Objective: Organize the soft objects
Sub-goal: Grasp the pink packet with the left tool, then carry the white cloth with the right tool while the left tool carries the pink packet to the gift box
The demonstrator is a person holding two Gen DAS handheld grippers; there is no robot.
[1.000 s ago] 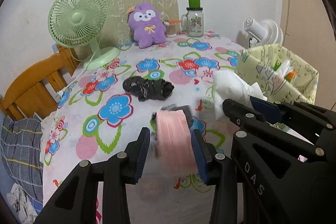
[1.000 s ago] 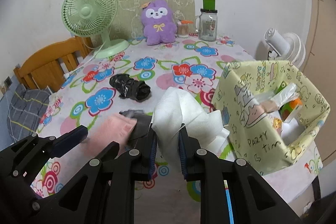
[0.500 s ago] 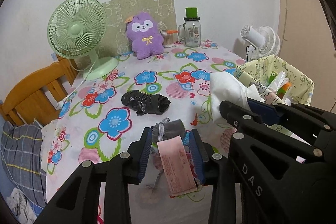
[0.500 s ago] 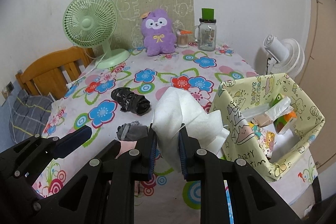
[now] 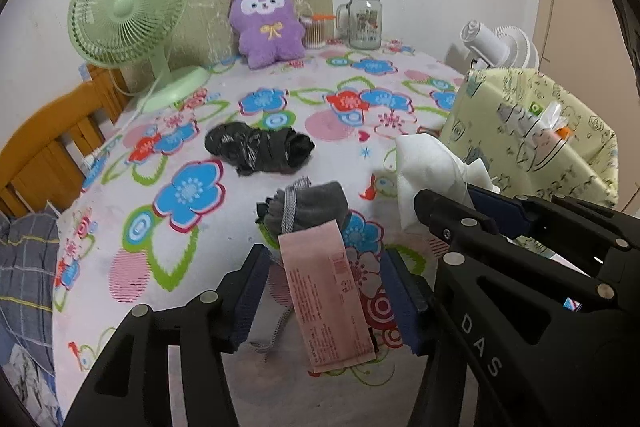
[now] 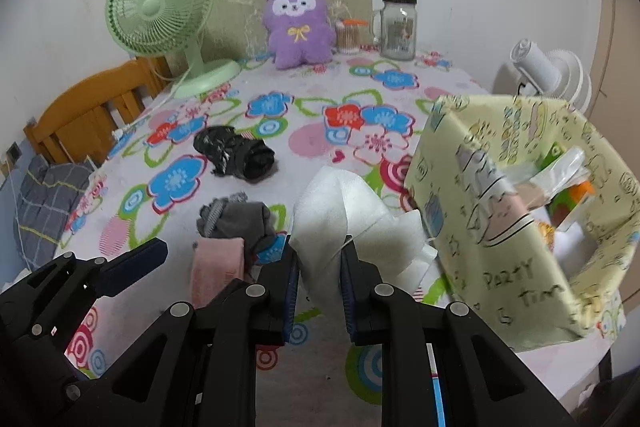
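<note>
A rolled grey sock bundle [image 5: 308, 207] with a pink paper label [image 5: 324, 299] lies on the flowered tablecloth [image 5: 120, 251]. My left gripper [image 5: 325, 259] straddles it; its jaws are opening, and the blue pads stand clear of the label on both sides. In the right wrist view the same sock bundle [image 6: 240, 223] sits just left of my right gripper [image 6: 320, 255], which is shut on a crumpled white cloth [image 6: 340, 207]. That white cloth [image 5: 428, 167] also shows at the right of the left wrist view. A black rolled bundle [image 5: 260, 147] lies further back on the table.
A pale yellow printed box [image 6: 500, 227], open on top with packets inside, stands at the right table edge. At the back are a purple plush toy [image 5: 268, 23], a green fan [image 5: 128, 7] and a glass jar [image 5: 364, 23]. A wooden chair [image 5: 48, 147] stands left, a white fan [image 5: 496, 43] beyond the box.
The left jaws, shut on the pink label before, have spread apart and the sock bundle now rests on the table. The right gripper keeps its hold on the white cloth.
</note>
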